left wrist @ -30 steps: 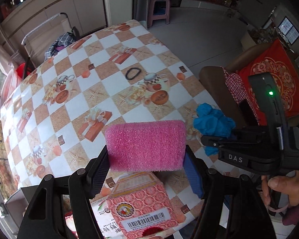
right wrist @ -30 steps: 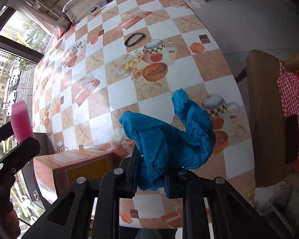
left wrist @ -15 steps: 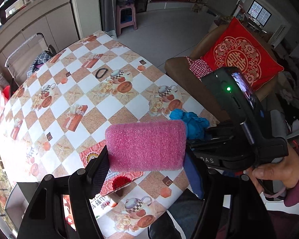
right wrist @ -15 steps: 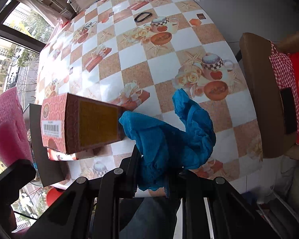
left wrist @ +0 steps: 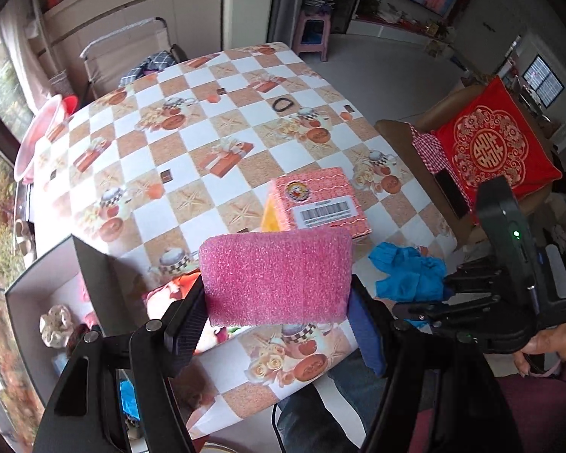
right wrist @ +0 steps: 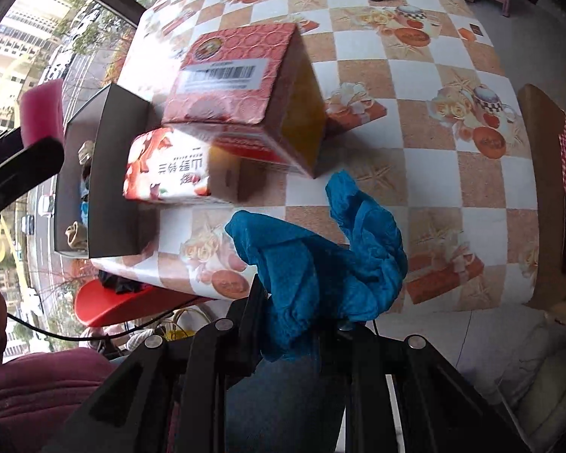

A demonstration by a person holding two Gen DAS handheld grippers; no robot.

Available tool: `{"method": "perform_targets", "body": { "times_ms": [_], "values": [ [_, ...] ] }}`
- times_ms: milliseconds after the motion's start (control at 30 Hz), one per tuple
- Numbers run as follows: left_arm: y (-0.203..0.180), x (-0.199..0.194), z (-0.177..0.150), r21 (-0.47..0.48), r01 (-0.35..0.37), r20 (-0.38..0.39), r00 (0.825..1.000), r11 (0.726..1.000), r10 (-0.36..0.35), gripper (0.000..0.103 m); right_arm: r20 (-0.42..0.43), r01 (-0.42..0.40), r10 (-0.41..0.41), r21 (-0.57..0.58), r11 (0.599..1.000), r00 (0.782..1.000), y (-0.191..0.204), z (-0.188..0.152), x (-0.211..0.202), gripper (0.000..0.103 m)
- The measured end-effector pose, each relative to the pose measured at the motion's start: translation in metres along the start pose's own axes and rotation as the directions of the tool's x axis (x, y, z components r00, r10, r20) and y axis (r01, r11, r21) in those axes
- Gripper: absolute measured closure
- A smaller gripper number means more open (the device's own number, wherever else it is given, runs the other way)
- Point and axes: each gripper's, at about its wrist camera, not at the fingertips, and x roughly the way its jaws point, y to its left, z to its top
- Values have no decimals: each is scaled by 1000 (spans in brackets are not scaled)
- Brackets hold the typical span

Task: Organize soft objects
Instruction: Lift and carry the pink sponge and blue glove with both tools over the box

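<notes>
My left gripper (left wrist: 279, 302) is shut on a pink foam sponge (left wrist: 277, 275) and holds it above the table's near edge. My right gripper (right wrist: 302, 302) is shut on a crumpled blue cloth (right wrist: 320, 260); the cloth also shows in the left wrist view (left wrist: 407, 273), to the right of the sponge. An open dark box (left wrist: 56, 283) stands at the near left corner with soft items inside, among them a cream scrunchie (left wrist: 54, 324). The box shows in the right wrist view (right wrist: 105, 173) too. The sponge shows there at the far left (right wrist: 41, 113).
A red patterned carton (left wrist: 317, 200) (right wrist: 245, 94) rests on a flat printed package (right wrist: 166, 170) by the box. A black hair tie (left wrist: 282, 105) lies far on the checkered tablecloth (left wrist: 192, 143). A chair with a red cushion (left wrist: 490, 151) stands right.
Both grippers have pulled back toward the near edge with their loads held. The open dark box has come into view on the left. The carton now lies farther ahead.
</notes>
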Motion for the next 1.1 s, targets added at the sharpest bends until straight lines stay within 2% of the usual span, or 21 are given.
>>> {"method": "perform_targets", "body": {
  "times_ms": [233, 400, 500, 633, 767, 967, 1100],
  "values": [
    [48, -10, -28, -164, -66, 4, 998, 984, 68, 30, -8, -7, 6, -138, 990, 1000, 43, 8, 0, 82],
    [78, -18, -50, -281, -112, 5, 993, 953, 118, 30, -11, -12, 9, -245, 969, 1000, 78, 20, -1, 82],
    [97, -23, -65, -351, -145, 1, 988, 925, 156, 30, -18, -15, 10, -315, 949, 1000, 102, 27, 1, 82],
    [124, -28, -87, -449, -188, -15, 979, 874, 203, 30, -33, -23, 10, -410, 912, 999, 136, 36, 5, 82],
    [149, -33, -112, -536, -238, -46, 966, 810, 254, 30, -53, -35, 11, -490, 871, 999, 168, 44, 13, 82],
    [176, -38, -146, -640, -280, -87, 952, 715, 294, 30, -86, -73, 29, -565, 822, 996, 217, 58, 27, 82],
    [187, -39, -161, -683, -296, -109, 945, 667, 307, 30, -94, -82, 30, -622, 779, 995, 251, 64, 34, 82]
  ]
}}
